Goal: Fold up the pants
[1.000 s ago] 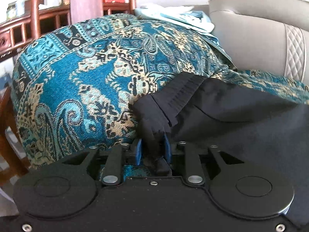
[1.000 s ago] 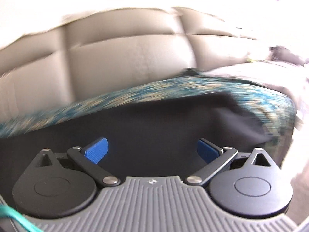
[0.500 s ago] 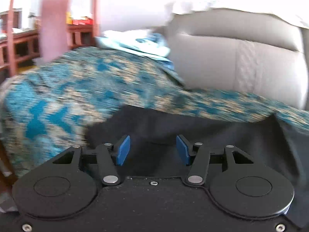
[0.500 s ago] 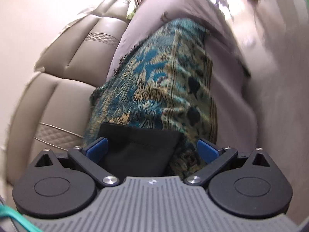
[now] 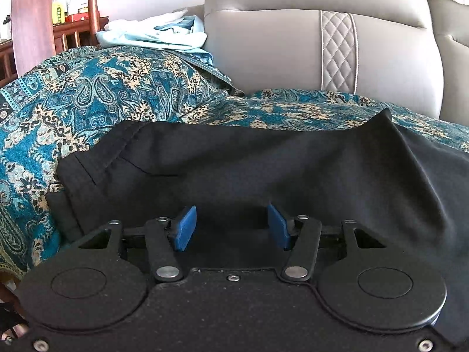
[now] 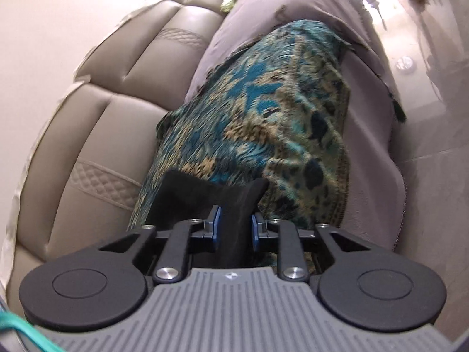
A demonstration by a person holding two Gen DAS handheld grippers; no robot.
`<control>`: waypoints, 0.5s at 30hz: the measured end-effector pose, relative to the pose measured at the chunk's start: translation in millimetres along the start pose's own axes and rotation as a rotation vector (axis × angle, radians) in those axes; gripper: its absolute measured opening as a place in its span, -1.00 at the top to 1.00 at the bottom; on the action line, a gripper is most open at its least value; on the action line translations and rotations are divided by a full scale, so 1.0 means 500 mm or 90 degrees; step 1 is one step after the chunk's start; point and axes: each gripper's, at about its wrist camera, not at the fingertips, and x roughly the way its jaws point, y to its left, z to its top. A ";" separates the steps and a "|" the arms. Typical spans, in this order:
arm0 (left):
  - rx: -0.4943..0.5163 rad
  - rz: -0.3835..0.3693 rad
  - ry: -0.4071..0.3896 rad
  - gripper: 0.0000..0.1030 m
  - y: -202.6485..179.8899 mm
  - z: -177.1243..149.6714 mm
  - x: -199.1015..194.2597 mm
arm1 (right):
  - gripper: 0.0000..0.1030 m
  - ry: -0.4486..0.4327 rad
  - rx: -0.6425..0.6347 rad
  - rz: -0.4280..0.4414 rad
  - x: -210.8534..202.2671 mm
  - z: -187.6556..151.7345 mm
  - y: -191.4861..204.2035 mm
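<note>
- Right wrist view: right tool (image 6: 234, 227) has just been closing, blue pads now pinching a ridge of the black pants (image 6: 205, 193) between them; cloth bunches up in a peak at the grip, so clamped on a hem or edge end.
- Left wrist view: left tool (image 5: 231, 227) has just been opening, pads apart, nothing between them; it hangs over the pants (image 5: 263, 170), no contact visible.
- Pants lie spread on the patterned throw (image 5: 88, 96) over the sofa seat, one corner lifted in a soft peak toward the right side of the left view.
- Handling, my read: light, limp woven cloth, matte, no stiffness; sags and drags wherever unsupported, may slip off smooth pads if only one layer is pinched.
- Best hold, likely: stitched edges, i.e. seam and folded band at the left end of the garment, thicker there.
- Throw: teal and cream paisley weave, coarse, grippy; could rumple along with the pants.
- Sofa back (image 5: 278, 50): smooth beige leather, quilted diamond strip.
- Far: pale blue clothes pile (image 5: 155, 35), dark wooden furniture (image 5: 32, 14).
</note>
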 end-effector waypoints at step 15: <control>-0.031 -0.010 -0.032 -0.07 0.013 -0.020 0.000 | 0.93 0.173 -0.465 0.239 -0.020 -0.294 0.390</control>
